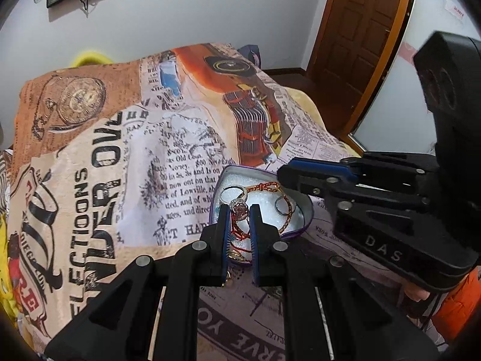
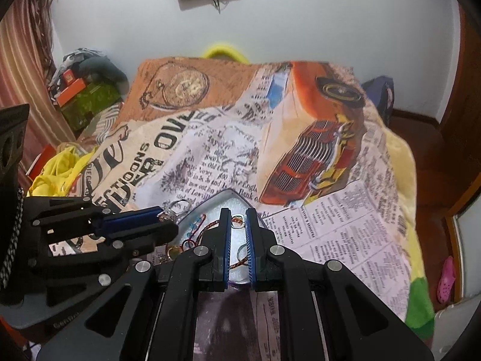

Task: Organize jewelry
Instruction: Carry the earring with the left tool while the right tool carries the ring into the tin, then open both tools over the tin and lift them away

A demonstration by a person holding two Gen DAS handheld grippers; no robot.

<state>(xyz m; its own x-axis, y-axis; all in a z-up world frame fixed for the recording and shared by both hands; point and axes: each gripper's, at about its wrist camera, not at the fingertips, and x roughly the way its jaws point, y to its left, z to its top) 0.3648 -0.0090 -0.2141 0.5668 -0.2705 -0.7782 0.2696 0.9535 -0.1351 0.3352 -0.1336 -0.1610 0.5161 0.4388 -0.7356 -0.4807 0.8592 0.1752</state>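
Your left gripper (image 1: 239, 210) pinches a silver ring with a pinkish stone (image 1: 238, 207) between its fingertips, held over the heart-shaped box (image 1: 303, 201) on the newspaper-print blanket (image 1: 90, 165). Inside the box, on its white lining, lie a red-and-gold cord bracelet (image 1: 264, 187), a thin red string (image 1: 240, 234), 1 plain small ring (image 1: 281, 205) to the right and a gold piece at the near edge. Your right gripper (image 2: 239, 212) hovers over the same box from the right, jaws slightly parted and holding nothing. A wooden door (image 1: 360, 45) stands far right.
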